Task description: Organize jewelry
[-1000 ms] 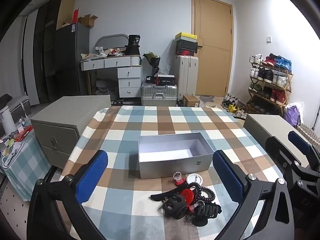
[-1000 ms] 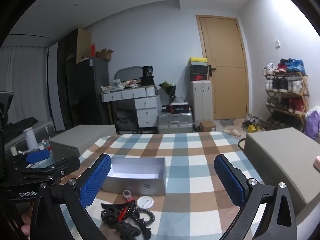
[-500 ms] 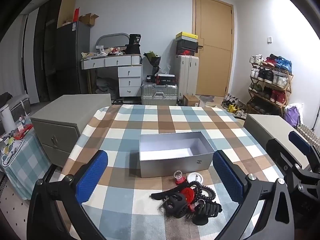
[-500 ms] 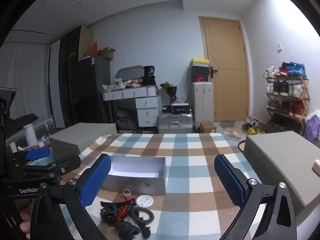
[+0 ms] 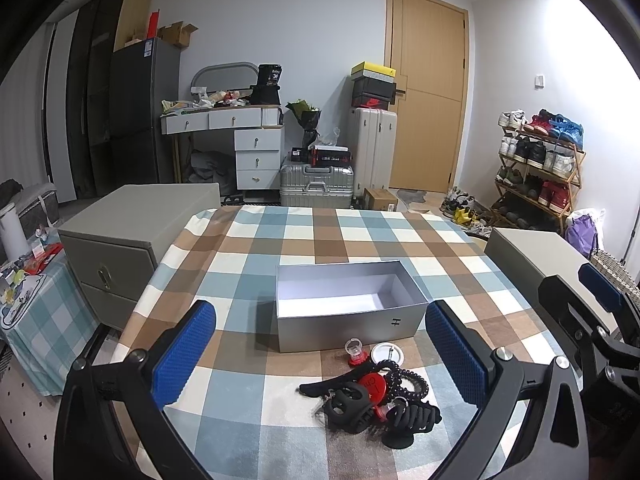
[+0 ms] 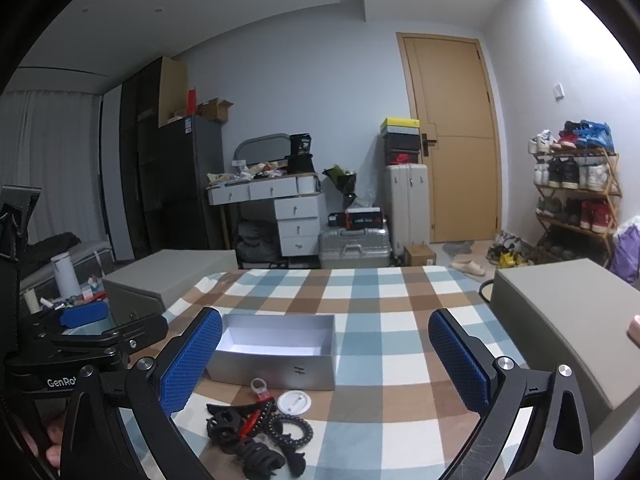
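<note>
Left gripper fingers spread wide — accessory pile below; grey box beyond

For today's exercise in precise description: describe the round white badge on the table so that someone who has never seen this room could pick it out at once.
Start at the checked tablecloth and find the open silver box near its middle. Just in front of the box's near wall, beside a small red-based ring, lies the white badge. It is the only flat, white disc there; the hair clips and coil ties heaped nearer the grippers are black or red.

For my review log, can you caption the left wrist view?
Open left gripper above a checked tablecloth, facing an empty silver box and a pile of hair accessories.
</note>
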### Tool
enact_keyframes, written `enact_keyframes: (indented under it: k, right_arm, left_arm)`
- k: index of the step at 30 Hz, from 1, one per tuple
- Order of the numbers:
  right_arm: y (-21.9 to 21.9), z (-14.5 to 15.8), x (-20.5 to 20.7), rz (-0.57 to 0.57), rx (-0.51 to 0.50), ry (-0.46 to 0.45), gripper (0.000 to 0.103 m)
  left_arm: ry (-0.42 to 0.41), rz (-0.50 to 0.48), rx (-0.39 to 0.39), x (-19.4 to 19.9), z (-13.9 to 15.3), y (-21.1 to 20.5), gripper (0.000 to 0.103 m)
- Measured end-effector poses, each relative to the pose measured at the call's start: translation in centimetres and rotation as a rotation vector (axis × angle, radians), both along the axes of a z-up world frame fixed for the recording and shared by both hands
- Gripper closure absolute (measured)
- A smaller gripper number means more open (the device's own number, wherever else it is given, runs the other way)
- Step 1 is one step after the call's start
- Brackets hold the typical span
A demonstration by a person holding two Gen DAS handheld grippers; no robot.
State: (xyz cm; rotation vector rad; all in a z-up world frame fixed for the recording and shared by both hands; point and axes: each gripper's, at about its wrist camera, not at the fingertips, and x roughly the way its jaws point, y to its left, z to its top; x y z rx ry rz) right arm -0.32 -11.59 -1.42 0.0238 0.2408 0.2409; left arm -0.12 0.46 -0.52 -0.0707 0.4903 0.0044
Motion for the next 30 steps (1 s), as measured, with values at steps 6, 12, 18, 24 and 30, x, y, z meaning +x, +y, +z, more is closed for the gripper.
enact_keyframes:
  k: [6,12,18,24,30]
  right_arm:
    - [0.14,-0.02,-0.11,0.001,0.0,-0.005,0.0]
    - [0.03,0.03,-0.07,-0.003,0.003,-0.001,0.0]
    - [-0.08,0.01,-0.1,0.001,0.003,-0.004,0.0]
    - [-0.12,-0.14,-0.21,0.003,0.003,-0.005,0.0]
    - [-0.15,-0.12,-0.22,0.004,0.002,-0.005,0.0]
  left_arm:
    - [0.001,0.001,-0.002,0.01,0.03,-0.02,0.001]
    - [0.004,-0.002,-0.006,-0.06,-0.09,-0.07,0.001]
    - [0.006,-0.004,-0.007,-0.1,-0.2,-0.14,0.001]
    - [0.015,-0.01,-0.011,-0.05,-0.3,-0.1,0.001]
    - [0.014,-0.01,-0.011,-0.04,-0.31,-0.13,0.001]
